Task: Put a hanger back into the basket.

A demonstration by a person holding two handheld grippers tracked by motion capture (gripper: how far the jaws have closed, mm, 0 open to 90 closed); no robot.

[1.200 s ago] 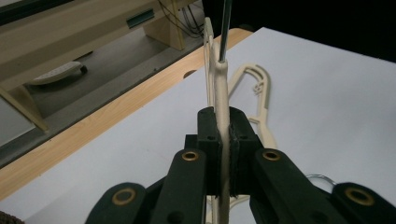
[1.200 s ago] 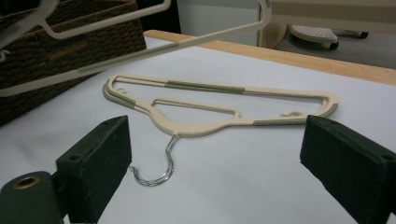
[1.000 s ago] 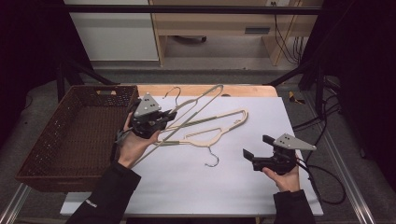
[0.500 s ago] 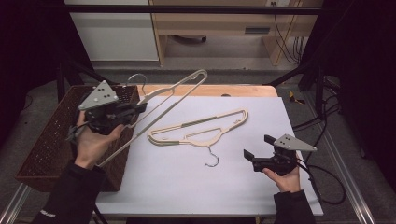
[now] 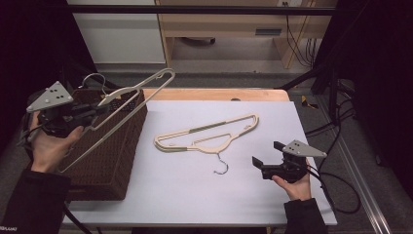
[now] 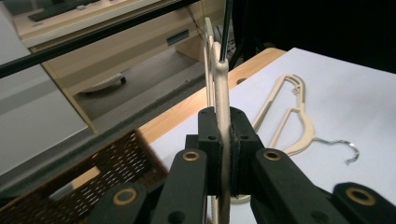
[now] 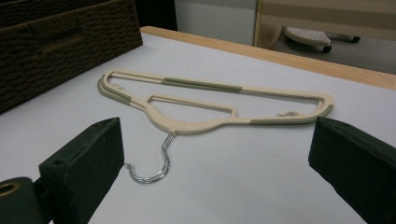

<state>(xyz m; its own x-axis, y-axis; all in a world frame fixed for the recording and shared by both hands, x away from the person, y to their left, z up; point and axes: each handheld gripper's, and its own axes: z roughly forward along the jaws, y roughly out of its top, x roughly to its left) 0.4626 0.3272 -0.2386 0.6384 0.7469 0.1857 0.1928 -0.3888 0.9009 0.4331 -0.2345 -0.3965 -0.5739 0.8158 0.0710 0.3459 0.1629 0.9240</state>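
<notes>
High view shows me my left gripper (image 5: 92,113) clamped on a beige hanger (image 5: 127,100), holding it in the air above the brown wicker basket (image 5: 104,161) at the table's left edge, with the hanger's far end tilted up and its wire hook over the basket's back rim. In the left gripper view the black jaws pinch the hanger's thin bar edge-on between the pads. A second beige hanger (image 5: 207,136) lies flat on the white table (image 5: 195,195), its metal hook (image 5: 222,167) pointing toward me. My right gripper (image 5: 259,165) rests low near the table's right side, jaws spread wide with nothing in them, facing that second hanger.
</notes>
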